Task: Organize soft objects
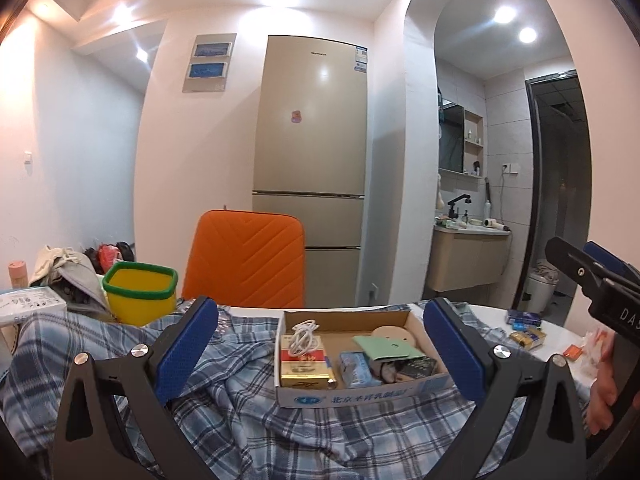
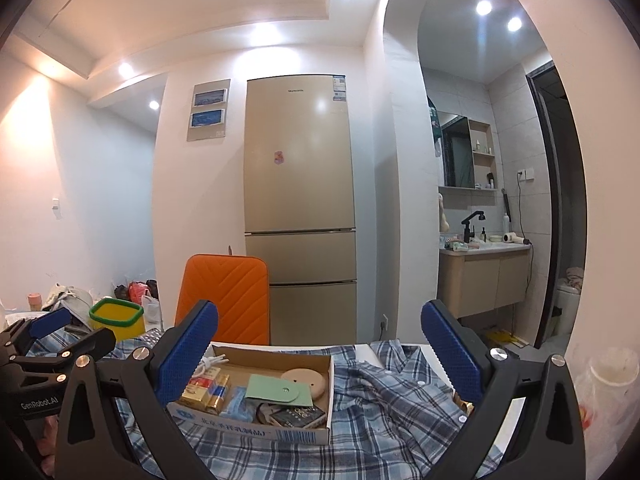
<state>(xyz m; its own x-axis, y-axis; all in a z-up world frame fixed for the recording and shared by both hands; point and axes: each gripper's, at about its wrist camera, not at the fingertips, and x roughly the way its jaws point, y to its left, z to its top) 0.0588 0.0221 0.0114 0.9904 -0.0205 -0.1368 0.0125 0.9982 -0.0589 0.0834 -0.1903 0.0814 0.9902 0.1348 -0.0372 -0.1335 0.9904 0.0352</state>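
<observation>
Right now, from your left wrist view, your left gripper [image 1: 320, 344] has its blue fingers [image 1: 186, 350] spread wide and grasping nothing. Between them a cardboard box [image 1: 352, 394] sits on the crumpled plaid shirt [image 1: 240, 412], which covers the surface. The box holds a white cable [image 1: 304, 336], a gold pack [image 1: 302, 372] and a green pouch [image 1: 384, 346]. A yellow bin [image 1: 138, 292] stands at the far left, an orange chair [image 1: 250, 264] behind. Your right gripper [image 1: 588, 268] shows at the right edge, your hand [image 1: 606, 396] on it.

From your right wrist view, your right gripper [image 2: 320, 348] is likewise released, fingers [image 2: 450, 354] wide. The shirt [image 2: 392, 412] lies beneath and right of the box [image 2: 256, 428]. Your left gripper [image 2: 72, 332] shows at the left, open.
</observation>
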